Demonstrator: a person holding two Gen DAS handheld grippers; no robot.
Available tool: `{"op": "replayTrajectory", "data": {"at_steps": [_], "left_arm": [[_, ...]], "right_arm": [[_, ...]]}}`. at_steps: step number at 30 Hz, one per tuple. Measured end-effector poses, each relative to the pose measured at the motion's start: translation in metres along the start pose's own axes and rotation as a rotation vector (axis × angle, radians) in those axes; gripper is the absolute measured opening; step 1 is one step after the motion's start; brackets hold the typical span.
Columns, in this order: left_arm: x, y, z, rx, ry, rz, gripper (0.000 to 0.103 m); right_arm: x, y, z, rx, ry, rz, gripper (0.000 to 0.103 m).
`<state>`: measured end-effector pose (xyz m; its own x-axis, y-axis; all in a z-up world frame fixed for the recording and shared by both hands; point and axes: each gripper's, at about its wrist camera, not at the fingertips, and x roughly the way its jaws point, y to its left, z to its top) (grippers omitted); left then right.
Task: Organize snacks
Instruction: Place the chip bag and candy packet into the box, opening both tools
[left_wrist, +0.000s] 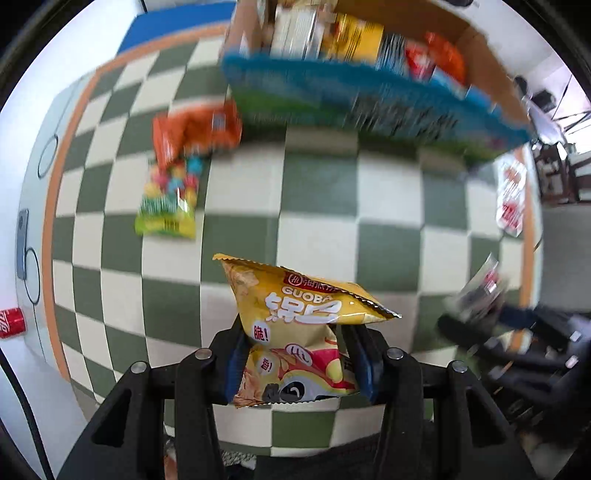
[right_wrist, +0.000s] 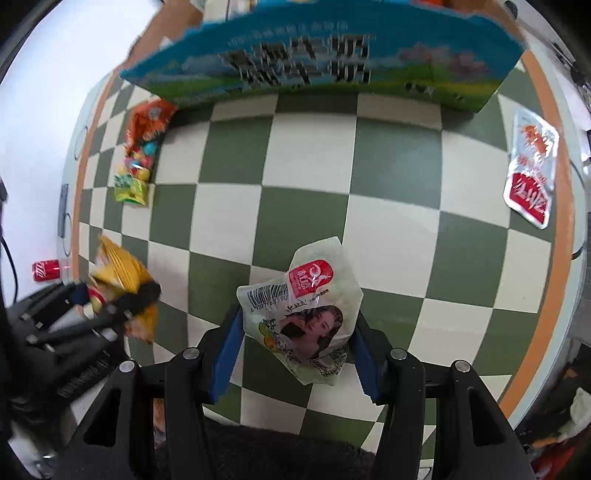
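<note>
Snacks first: yellow Guoba crisp bag (left_wrist: 295, 325) sits pinched between my left gripper (left_wrist: 295, 354) pads, jaws nearly closed on its middle, bag crumpled and clear of the checkered tablecloth (left_wrist: 369, 206). From the right wrist view I see the same bag out at the left, blurred, in that gripper. My right gripper (right_wrist: 295, 350) has a pale green pouch with a red label and barcode (right_wrist: 310, 310); jaws about half open with the blue pads (right_wrist: 229, 350) against its two sides, so it's gripped, also off the cloth.

Landmark is the blue cardboard snack box (right_wrist: 314, 55) at the far edge of the cloth, already holding several packets, blurred. Both held bags are on the near side of the box, well apart from it. Orange packet (left_wrist: 195, 129) lies just beside the box's left corner, with the colourful candy bag (left_wrist: 170, 199) touching it on the near side. White-and-red sealed pouch (right_wrist: 532, 166) lies right of the box near the cloth's orange border. Red cola can (right_wrist: 46, 270) lies on its side far left of the box, off the cloth.
</note>
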<state>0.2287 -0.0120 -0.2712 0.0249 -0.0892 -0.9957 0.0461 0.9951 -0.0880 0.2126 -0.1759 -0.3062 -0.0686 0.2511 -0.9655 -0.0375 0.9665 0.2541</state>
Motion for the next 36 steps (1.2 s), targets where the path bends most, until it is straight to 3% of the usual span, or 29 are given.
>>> {"op": "replayTrajectory", "data": {"at_steps": [8,15,22,26,32,36], "left_arm": [[-0.046,-0.023,0.041,0.024,-0.080,-0.063,0.046],[-0.067,-0.038,0.098,0.021,-0.087,-0.138,0.046],[-0.053,-0.036,0.188,-0.012,0.005,-0.208,0.046],[-0.026,-0.033,0.227,-0.029,0.099,-0.216,0.046],[0.017,-0.031,0.251,-0.028,0.219,-0.207,0.046],[0.035,-0.034,0.251,-0.008,0.251,-0.179,0.046]], "right_arm": [[-0.052,-0.006,0.006,0.051,-0.101,0.048,0.058],[-0.103,-0.017,0.031,0.106,-0.203,0.114,0.058],[-0.143,-0.027,0.096,0.142,-0.305,0.157,0.058],[-0.140,-0.034,0.140,0.168,-0.310,0.179,0.058],[-0.106,-0.038,0.182,0.189,-0.251,0.191,0.058],[-0.083,-0.043,0.194,0.199,-0.209,0.196,0.058]]}}
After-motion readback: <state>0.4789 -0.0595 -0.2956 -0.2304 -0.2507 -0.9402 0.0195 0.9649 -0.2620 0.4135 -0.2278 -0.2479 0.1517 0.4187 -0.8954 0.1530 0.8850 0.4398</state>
